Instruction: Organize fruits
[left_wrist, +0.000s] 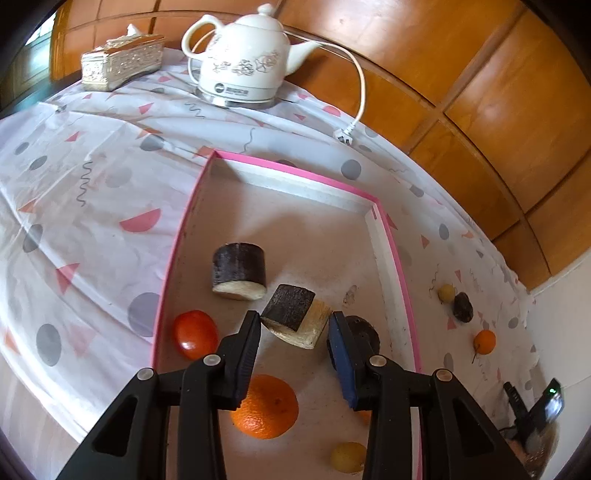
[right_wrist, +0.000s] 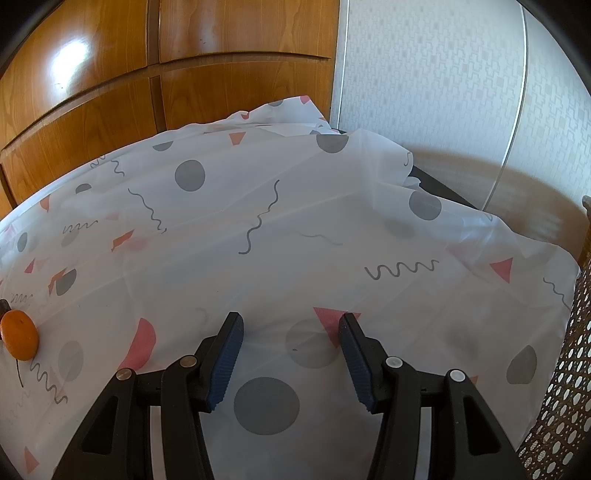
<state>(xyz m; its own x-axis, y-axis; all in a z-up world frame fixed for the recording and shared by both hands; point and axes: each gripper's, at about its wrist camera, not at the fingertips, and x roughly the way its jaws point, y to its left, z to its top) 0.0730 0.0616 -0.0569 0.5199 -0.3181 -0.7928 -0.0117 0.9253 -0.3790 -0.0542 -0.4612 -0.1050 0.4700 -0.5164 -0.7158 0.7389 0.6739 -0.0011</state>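
Observation:
My left gripper (left_wrist: 294, 319) is shut on a sugarcane piece (left_wrist: 295, 325) with dark skin and pale cut ends. It holds the piece tilted just above the floor of the pink-rimmed tray (left_wrist: 295, 171). In the tray lie a second sugarcane piece (left_wrist: 238, 271), a red tomato (left_wrist: 195, 334), a big orange (left_wrist: 265, 406), a yellow fruit (left_wrist: 347, 457) and a dark round thing (left_wrist: 365, 332) half hidden behind the right finger. My right gripper (right_wrist: 291, 318) stands open over bare tablecloth, nothing between its fingers. A small orange (right_wrist: 18, 339) lies at that view's left edge.
Right of the tray on the cloth lie a small yellow fruit (left_wrist: 446, 292), a dark fruit (left_wrist: 463, 306) and a small orange (left_wrist: 484, 341). A white kettle (left_wrist: 245, 62) with cord and plug (left_wrist: 341, 134) and a tissue box (left_wrist: 122, 62) stand at the back. A wicker chair (right_wrist: 565, 387) is at right.

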